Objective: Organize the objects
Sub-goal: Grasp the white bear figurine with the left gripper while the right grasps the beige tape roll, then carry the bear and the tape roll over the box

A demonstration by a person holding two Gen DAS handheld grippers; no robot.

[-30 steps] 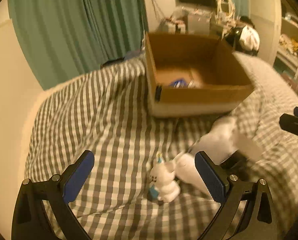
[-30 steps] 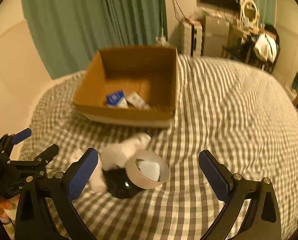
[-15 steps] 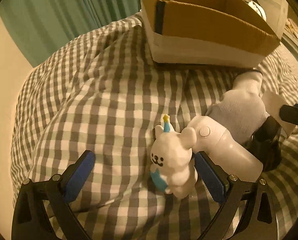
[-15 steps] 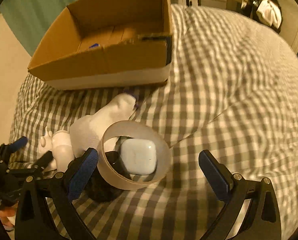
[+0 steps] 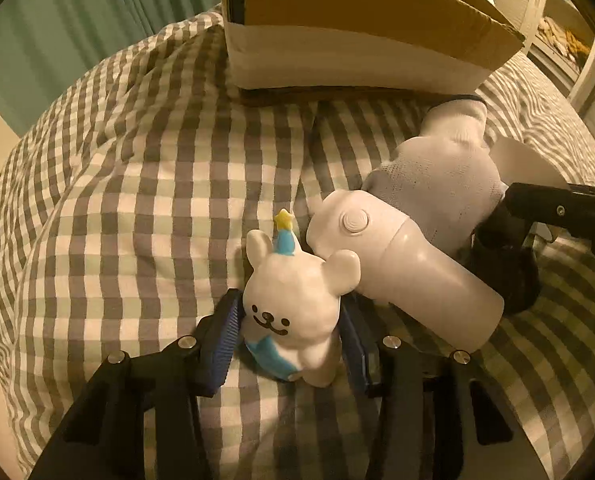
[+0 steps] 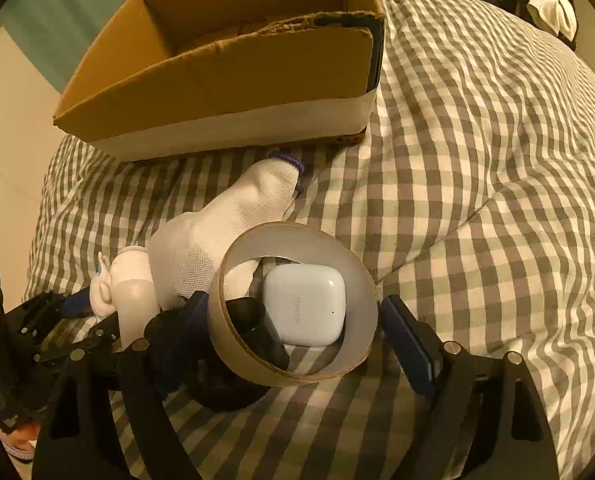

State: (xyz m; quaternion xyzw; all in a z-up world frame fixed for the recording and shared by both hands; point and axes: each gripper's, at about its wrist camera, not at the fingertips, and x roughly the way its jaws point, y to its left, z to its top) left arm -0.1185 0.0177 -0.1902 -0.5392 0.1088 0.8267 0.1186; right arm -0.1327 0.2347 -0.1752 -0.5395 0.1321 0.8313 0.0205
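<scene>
A white bear figurine (image 5: pixel 293 312) with a blue hat sits on the checked bedspread. My left gripper (image 5: pixel 289 340) is shut on it, a blue pad on each side. Beside it lie a white bottle (image 5: pixel 401 268) and a white sock (image 5: pixel 445 172). In the right wrist view a cardboard tape ring (image 6: pixel 297 304) stands on the bed around a white earbud case (image 6: pixel 305 304). My right gripper (image 6: pixel 293 336) has its pads against both sides of the ring. A black object (image 6: pixel 257 332) lies under the ring.
An open cardboard box (image 6: pixel 225 68) stands on the bed just beyond the pile; it also shows in the left wrist view (image 5: pixel 357 20). Green curtains (image 5: pixel 77 20) hang behind. Checked bedspread (image 6: pixel 477 160) stretches to the right. Furniture stands in the far background.
Both grippers moved forward and down to the pile. The left jaws closed onto the bear figurine. The right jaws closed in around the tape ring.
</scene>
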